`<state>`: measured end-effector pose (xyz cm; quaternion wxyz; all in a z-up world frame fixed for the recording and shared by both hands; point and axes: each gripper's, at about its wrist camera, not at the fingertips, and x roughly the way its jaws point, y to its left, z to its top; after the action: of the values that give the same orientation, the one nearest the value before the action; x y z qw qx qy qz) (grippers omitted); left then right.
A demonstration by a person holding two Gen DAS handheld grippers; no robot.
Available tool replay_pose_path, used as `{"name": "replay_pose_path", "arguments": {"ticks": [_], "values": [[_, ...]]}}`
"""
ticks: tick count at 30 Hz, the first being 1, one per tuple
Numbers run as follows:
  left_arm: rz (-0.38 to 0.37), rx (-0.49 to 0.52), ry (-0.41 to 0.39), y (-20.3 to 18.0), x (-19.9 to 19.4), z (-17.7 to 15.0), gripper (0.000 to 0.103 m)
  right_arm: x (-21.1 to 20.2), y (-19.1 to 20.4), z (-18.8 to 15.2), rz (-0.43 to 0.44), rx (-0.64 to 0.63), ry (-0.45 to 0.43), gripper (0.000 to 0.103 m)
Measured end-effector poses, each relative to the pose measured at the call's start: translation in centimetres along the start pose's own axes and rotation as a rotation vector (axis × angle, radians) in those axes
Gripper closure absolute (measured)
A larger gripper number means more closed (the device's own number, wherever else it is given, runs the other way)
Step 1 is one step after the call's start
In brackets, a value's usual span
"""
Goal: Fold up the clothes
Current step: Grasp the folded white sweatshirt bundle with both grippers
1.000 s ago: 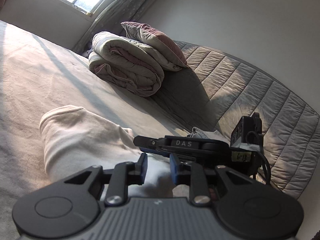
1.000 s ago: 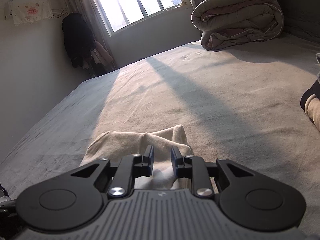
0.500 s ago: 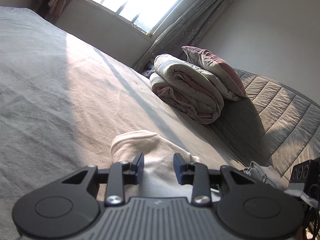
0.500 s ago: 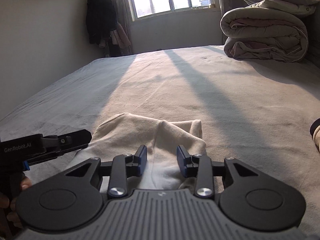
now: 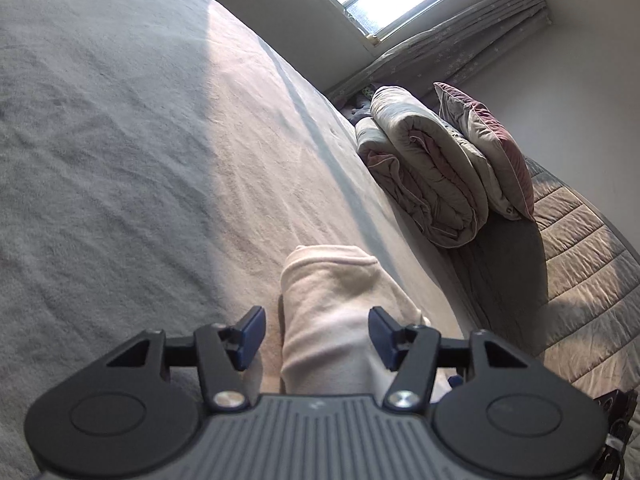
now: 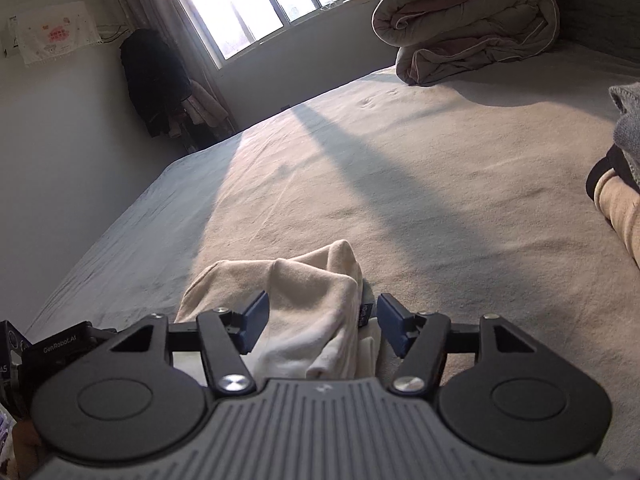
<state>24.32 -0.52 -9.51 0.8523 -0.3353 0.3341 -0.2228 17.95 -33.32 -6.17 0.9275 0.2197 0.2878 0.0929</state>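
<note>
A bedroom with a wide bed (image 6: 400, 168) under a grey-beige cover, sun falling across it from the window (image 6: 260, 4). In the right wrist view, going left to right: a paper sheet (image 6: 54, 36) on the left wall, dark clothes (image 6: 154, 80) hanging in the corner, the window, then a rolled duvet (image 6: 468, 20) at the bed's far end, and at the right edge a grey cloth (image 6: 628, 120) over a beige one (image 6: 618, 204).

The cream garment (image 6: 304, 312) lies bunched on the bed at the near edge, between the two tools. The left hand-held gripper (image 5: 316, 334) has its jaws opening; the garment (image 5: 332, 316) sits between the blue pads, which stand apart from the cloth on both sides. In its view the duvet (image 5: 424, 184) and a pillow (image 5: 492, 148) rest against the quilted headboard (image 5: 580, 256) to the right.

The right hand-held gripper (image 6: 318, 326) also has its jaws opening, a fold of the garment between them; the pads do not press it. Part of the left tool shows at the lower left edge of that view.
</note>
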Motion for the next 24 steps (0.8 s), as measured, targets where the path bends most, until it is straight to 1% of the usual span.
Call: {"name": "replay_pose_path", "arguments": {"ticks": [3, 6, 10, 14, 17, 21, 24], "values": [[0.009, 0.027, 0.015, -0.5, 0.3, -0.4, 0.045, 0.9, -0.8, -0.2, 0.018, 0.063, 0.062, 0.036], [0.017, 0.056, 0.027, -1.0, 0.6, -0.9, 0.045, 1.4, -0.7, -0.5, 0.008, 0.067, 0.085, 0.036], [0.027, 0.079, 0.029, -1.4, 0.8, -1.3, 0.045, 1.5, -0.9, -0.6, 0.023, 0.088, 0.088, 0.036], [0.053, 0.122, 0.029, -2.0, 0.9, -1.6, 0.045, 1.1, -0.6, -0.7, 0.007, 0.08, 0.08, 0.035], [0.061, 0.134, 0.031, -2.2, 0.9, -1.7, 0.045, 0.7, 0.0, -0.6, -0.01, 0.053, 0.066, 0.035], [0.06, 0.131, 0.036, -2.2, 0.9, -1.5, 0.045, 0.4, 0.6, -0.5, -0.014, 0.017, 0.071, 0.035], [0.06, 0.133, 0.037, -2.3, 1.0, -1.4, 0.045, -0.7, 1.3, -0.1, -0.041, -0.03, 0.041, 0.035]]}}
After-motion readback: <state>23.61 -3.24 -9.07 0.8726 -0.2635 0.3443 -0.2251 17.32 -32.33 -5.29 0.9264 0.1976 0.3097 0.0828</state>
